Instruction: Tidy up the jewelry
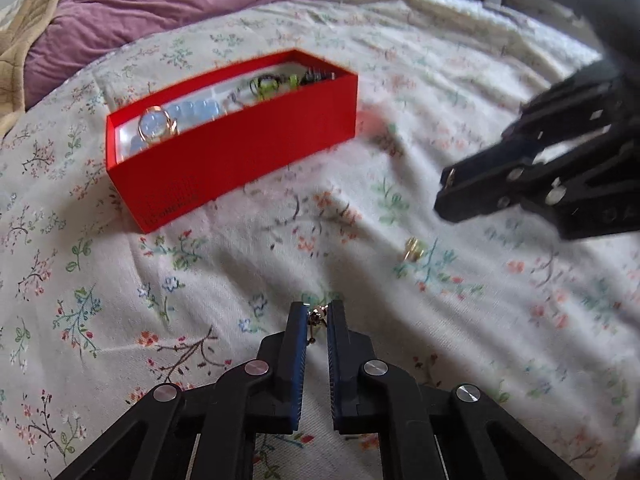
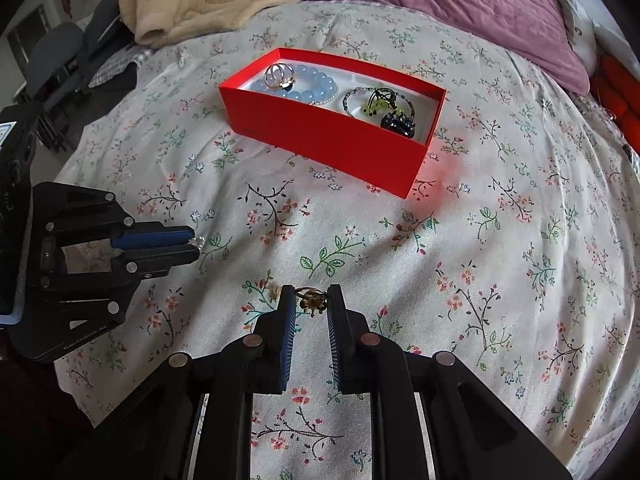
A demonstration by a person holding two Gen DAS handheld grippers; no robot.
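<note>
Right wrist view: beads and bracelets already in box (image 2: 332,136), upper centre; right gripper (image 2: 312,304) clamped on ring (image 2: 310,300), left gripper (image 1: 318,316) pinching earring (image 1: 318,316); gold stud (image 1: 414,249) loose, mid-right, left view

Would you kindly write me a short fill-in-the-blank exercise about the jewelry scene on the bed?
1. The open box on the floral bedspread is coloured ____.
2. The left gripper is shut on a small ____ piece of jewelry.
3. The right gripper is shut on a gold ____.
4. The beaded bracelet inside the box is pale ____.

Missing words: red; gold; ring; blue
</note>
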